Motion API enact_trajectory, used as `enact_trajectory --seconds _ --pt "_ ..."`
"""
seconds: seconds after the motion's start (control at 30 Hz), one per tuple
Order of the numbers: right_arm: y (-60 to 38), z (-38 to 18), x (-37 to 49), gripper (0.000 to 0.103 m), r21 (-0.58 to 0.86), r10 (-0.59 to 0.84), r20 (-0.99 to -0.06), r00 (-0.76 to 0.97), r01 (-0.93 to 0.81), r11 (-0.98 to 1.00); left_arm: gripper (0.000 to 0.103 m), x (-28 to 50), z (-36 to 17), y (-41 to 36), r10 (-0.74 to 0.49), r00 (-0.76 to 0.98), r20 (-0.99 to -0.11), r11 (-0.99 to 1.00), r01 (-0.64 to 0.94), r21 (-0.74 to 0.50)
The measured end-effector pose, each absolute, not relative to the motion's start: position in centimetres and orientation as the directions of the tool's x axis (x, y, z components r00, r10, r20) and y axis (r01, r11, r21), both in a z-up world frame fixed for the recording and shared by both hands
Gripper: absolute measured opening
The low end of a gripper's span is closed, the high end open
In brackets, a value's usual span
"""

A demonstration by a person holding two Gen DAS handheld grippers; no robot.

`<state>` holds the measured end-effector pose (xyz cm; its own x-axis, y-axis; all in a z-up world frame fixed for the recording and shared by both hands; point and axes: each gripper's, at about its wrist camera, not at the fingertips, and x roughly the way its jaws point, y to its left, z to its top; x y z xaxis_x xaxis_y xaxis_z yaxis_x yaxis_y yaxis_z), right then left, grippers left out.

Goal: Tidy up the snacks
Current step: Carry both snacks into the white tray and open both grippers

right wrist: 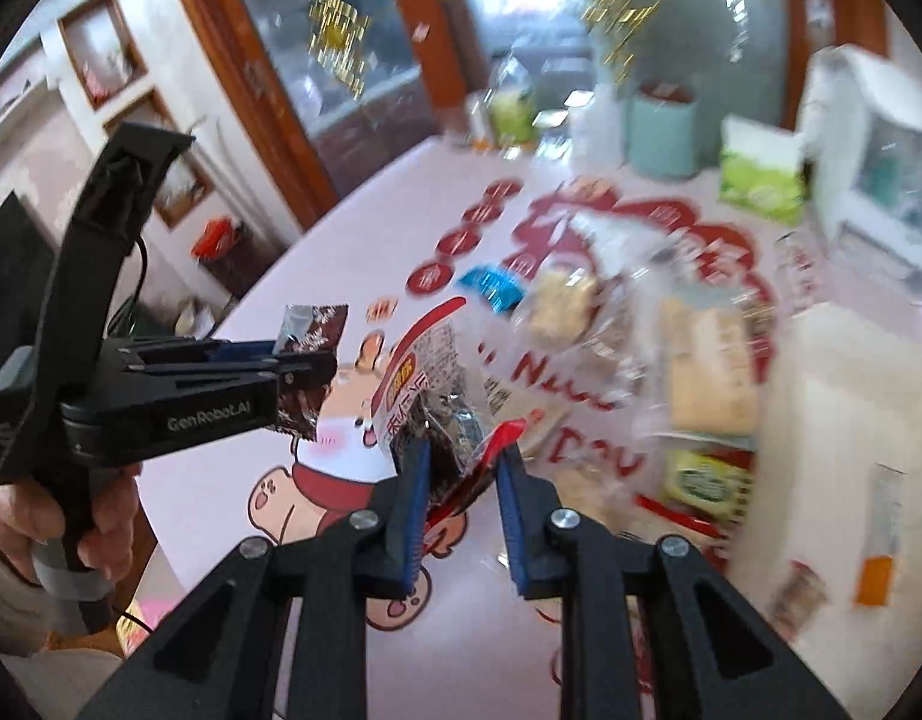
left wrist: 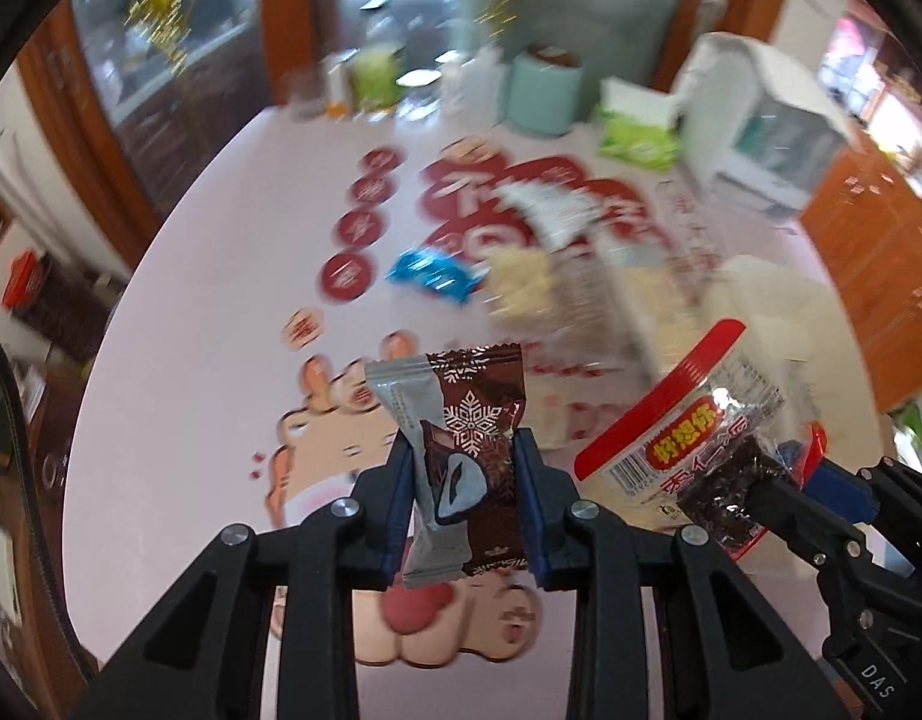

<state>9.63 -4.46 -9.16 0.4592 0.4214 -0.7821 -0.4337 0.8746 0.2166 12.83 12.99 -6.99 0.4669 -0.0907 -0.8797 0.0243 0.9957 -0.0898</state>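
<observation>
My left gripper is shut on a brown candy wrapper with a white snowflake, held upright above the table; the same wrapper shows in the right wrist view, with a person's hand on the handle. My right gripper is shut on a clear red-edged packet of dark snack, lifted off the table. That packet and the right gripper appear at the right of the left wrist view. A blue wrapped candy lies farther back on the table.
The white tablecloth has red cartoon prints. A blurred heap of clear and beige snack packs lies to the right. A mint canister, green packet and white box stand at the far edge. Wooden cabinets surround the table.
</observation>
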Motion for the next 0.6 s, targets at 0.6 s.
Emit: enact_trajectory --seconds 0.6 --pt "-21.8 -1.7 2.8 0.022 0.13 0.068 -0.689 0.722 0.03 0.991 0.029 10.0 -2.1 -8.4 -0.326 0.507 -0.798 0.907 0.406 -0.113"
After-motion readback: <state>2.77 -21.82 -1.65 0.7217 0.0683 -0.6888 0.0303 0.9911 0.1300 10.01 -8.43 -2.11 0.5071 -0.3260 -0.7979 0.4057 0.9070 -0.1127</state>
